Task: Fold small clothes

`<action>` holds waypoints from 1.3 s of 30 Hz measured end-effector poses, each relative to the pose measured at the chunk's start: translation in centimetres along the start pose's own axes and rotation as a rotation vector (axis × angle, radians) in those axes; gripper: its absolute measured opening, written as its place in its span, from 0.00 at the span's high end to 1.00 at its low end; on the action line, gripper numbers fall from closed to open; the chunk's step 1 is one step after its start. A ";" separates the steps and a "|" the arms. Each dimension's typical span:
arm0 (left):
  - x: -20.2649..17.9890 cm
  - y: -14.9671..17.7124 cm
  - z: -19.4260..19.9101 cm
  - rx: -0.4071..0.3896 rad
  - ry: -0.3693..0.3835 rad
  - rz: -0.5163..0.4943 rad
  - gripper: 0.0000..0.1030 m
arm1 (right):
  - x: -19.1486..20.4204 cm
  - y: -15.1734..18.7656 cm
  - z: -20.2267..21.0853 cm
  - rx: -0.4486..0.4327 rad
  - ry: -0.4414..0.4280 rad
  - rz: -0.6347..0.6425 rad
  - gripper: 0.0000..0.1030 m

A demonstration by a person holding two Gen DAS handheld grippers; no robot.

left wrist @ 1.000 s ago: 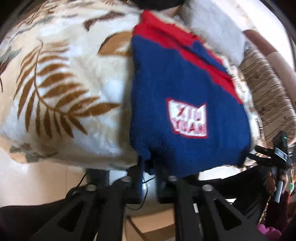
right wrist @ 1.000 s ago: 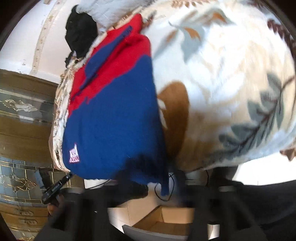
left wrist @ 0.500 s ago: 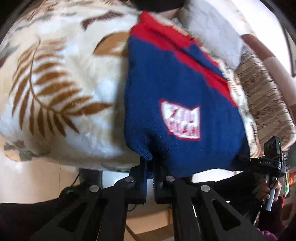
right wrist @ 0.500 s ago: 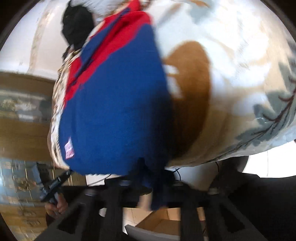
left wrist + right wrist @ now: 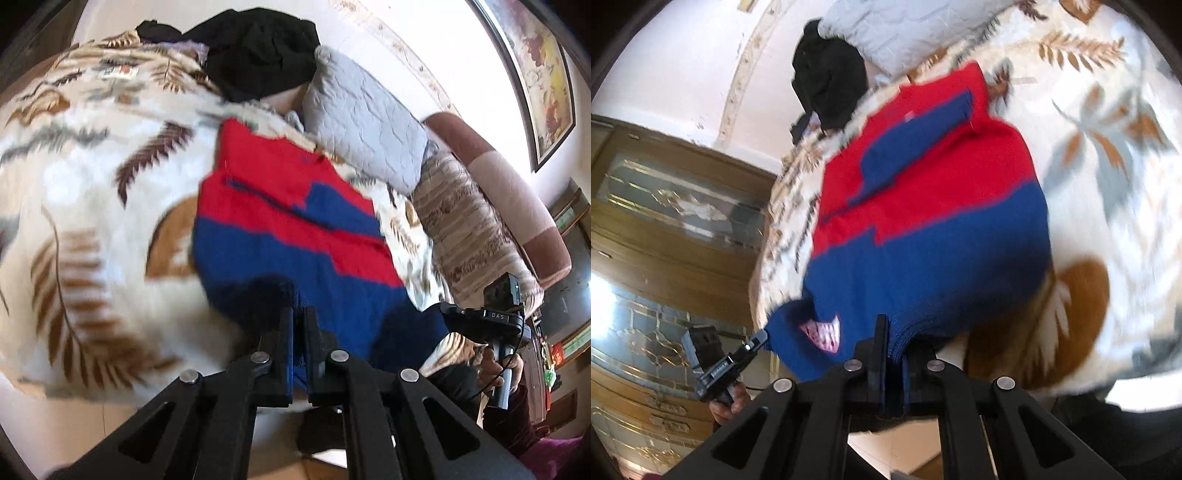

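Note:
A small knitted sweater (image 5: 295,236), blue below and red above, lies on a leaf-patterned blanket (image 5: 92,192). My left gripper (image 5: 299,314) is shut on one corner of its blue hem, which is raised off the blanket. In the right wrist view the same sweater (image 5: 923,221) shows a white and red patch (image 5: 823,334) on the lifted hem. My right gripper (image 5: 895,332) is shut on the other hem corner. Each view shows the opposite gripper in a hand: the right one (image 5: 498,317) and the left one (image 5: 720,365).
A grey quilted pillow (image 5: 365,125) and a black garment (image 5: 258,55) lie past the sweater at the head of the bed. A striped cushion (image 5: 469,229) sits at the right edge. A wooden cabinet with glass doors (image 5: 665,221) stands beside the bed.
Both grippers have closed on the sweater's hem and risen, lifting the blue lower edge off the blanket. The patch has turned over with the hem.

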State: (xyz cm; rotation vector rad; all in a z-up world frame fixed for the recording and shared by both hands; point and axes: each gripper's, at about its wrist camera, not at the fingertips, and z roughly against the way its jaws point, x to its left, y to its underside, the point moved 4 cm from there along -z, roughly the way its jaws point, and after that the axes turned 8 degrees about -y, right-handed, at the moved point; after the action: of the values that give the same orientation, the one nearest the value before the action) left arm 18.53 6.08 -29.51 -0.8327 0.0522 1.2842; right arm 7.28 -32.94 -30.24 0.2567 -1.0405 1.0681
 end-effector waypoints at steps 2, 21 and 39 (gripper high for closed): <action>0.4 -2.4 -0.6 -0.019 0.003 0.014 0.96 | 0.7 -2.3 0.3 -0.036 -0.011 0.015 0.94; 2.2 -27.1 -12.7 -0.095 -0.134 0.032 0.96 | -0.9 -27.3 -4.7 -0.287 -0.049 -0.081 0.94; 0.7 -24.4 -15.4 -0.323 -0.516 -0.089 0.30 | -8.6 -31.0 -5.4 -0.482 0.026 -0.104 0.09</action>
State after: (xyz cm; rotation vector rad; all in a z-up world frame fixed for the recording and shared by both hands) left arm 45.84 -3.10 -28.31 -0.7406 -0.6098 1.4075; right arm 34.91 -50.26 -31.02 -0.0918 -1.2132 0.6983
